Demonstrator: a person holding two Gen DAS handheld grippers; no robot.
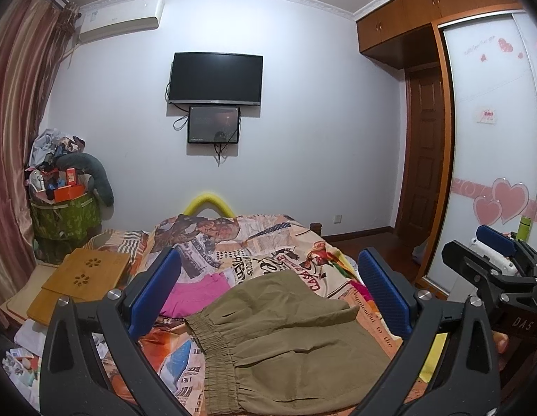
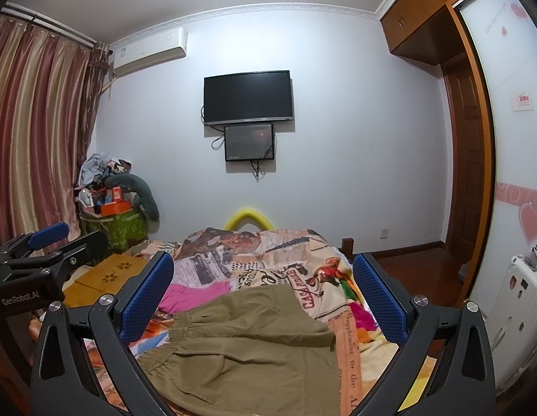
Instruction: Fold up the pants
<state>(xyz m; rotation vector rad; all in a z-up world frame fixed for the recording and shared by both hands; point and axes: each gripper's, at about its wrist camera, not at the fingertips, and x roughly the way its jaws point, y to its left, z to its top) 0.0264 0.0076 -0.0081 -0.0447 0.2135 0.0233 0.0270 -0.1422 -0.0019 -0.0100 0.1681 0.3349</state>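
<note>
While both claws hang above a bed [image 1: 289,239], a pair of khaki pants [image 1: 289,339] lies spread on the patterned bedspread, its gathered elastic waistband turned toward the near left. Seen from the left wrist camera, the left claw [image 1: 268,291] stands wide open, its two blue-padded fingers [image 1: 154,291] apart on either side of the pants, holding nothing and not touching the cloth. The pants sit below and between those fingers, filling the lower middle of the view. From the right wrist camera, the right claw [image 2: 265,298] is likewise spread wide and empty, and the same pants [image 2: 251,350] lie below and between its fingers, apart from them.

Each claw shows in the other's view: the right claw [image 1: 494,253] appears to the right of the pants, off the bed's edge, and the left claw [image 2: 50,239] appears to the left of the pants.

Just beyond the pants, toward the wall, a pink garment [image 1: 195,291] lies on the bed, partly tucked under the pants' far left edge. To the left of the pants, a wooden lap tray [image 1: 81,284] rests at the bed's side. On the wall far beyond the pants hang a dark television [image 1: 214,78] and a smaller screen [image 1: 213,124] beneath it. To the right of the pants stands a wardrobe [image 1: 494,138] with pink hearts on its sliding door.
</note>
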